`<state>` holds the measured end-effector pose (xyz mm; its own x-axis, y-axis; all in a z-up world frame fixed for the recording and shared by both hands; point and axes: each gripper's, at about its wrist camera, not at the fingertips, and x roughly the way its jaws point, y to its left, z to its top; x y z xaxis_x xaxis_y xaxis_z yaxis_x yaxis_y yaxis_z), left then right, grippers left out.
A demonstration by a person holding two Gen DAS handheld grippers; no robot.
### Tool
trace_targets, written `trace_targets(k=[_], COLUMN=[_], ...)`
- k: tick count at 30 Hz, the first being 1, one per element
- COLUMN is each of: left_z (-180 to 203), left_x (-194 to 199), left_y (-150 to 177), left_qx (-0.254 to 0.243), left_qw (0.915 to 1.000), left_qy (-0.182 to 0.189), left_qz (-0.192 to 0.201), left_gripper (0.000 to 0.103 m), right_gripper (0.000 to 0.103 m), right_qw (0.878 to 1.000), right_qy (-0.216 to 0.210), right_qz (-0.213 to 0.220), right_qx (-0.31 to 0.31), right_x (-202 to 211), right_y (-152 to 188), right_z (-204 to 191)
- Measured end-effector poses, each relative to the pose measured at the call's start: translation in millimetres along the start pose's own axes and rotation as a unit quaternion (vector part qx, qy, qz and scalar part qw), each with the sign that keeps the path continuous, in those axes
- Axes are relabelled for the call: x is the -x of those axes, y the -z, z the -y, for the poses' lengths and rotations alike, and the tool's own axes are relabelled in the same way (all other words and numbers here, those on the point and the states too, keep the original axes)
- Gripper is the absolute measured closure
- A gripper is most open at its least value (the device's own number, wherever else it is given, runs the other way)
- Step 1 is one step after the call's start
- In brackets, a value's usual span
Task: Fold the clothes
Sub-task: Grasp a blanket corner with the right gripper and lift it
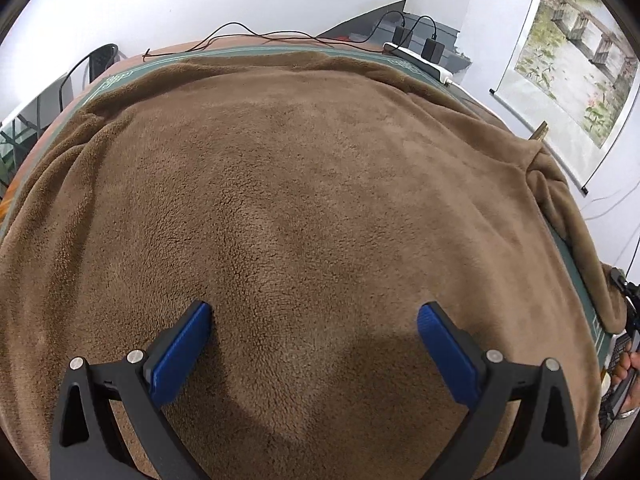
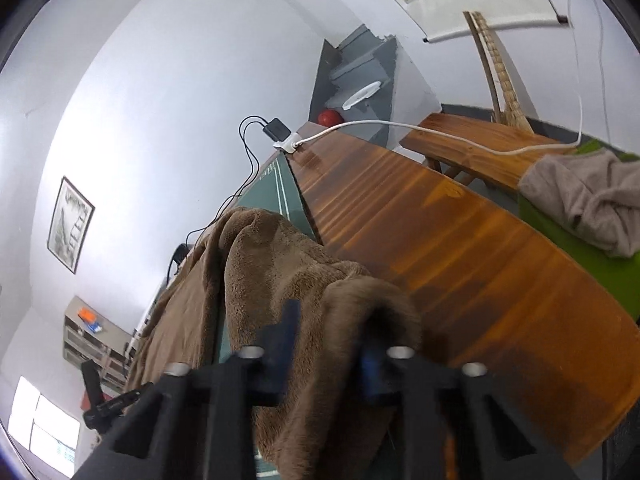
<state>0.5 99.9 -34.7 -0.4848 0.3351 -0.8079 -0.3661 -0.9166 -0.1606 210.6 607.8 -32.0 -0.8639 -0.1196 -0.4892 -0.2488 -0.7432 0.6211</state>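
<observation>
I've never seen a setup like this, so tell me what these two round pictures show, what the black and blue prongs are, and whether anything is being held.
There is no robot: a person holds a hand-held gripper in each hand, each with a wide-angle camera looking along its two fingers. The left camera shows the left hand-held gripper open above a brown fleece garment spread over a green mat. The right camera shows the right hand-held gripper shut on a bunched fold of that fleece beside the wooden table. A grey garment lies further off.

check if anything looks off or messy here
The brown fleece lies mostly flat, but its right edge is bunched and hangs over the table edge. A grey garment sits crumpled on a green box. Nothing looks spilled or damaged.
</observation>
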Motion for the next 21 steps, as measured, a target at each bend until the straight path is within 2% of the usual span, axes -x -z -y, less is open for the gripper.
trace_targets(k=[7,10,14,17,19,21], left_z=[-1.8,-5.7,-12.9,-23.2,-32.1,-40.2], left_x=[1.7,4.4,10.0,18.2,25.7,34.1], left_y=[1.2,1.5,-1.5,-1.6,0.3,3.8], left_qx=[0.001,0.013,0.038,0.061,0.074,0.081], left_qw=[1.0,0.9998,0.9985,0.9963,0.9951,0.9949], left_qy=[0.004,0.012,0.036,0.056,0.062,0.058], left_qz=[0.003,0.0,-0.017,-0.023,-0.022,-0.017], left_gripper=[0.0,0.0,0.0,0.0,0.0,0.0], right_gripper=[0.092,0.092,0.092,0.092,0.092,0.092], right_qw=[0.991,0.982,0.962,0.929,0.898,0.861], right_qy=[0.031,0.025,-0.001,-0.022,-0.034,-0.052], right_qz=[0.079,0.114,0.141,0.15,0.143,0.118], right_qx=[0.1,0.148,0.235,0.338,0.416,0.492], right_x=[27.3,39.4,47.6,49.3,45.6,35.3], right_y=[-10.1,-14.9,-9.4,20.3,53.9,95.3], right_z=[-58.6,-98.7,-167.9,-233.5,-272.7,-308.7])
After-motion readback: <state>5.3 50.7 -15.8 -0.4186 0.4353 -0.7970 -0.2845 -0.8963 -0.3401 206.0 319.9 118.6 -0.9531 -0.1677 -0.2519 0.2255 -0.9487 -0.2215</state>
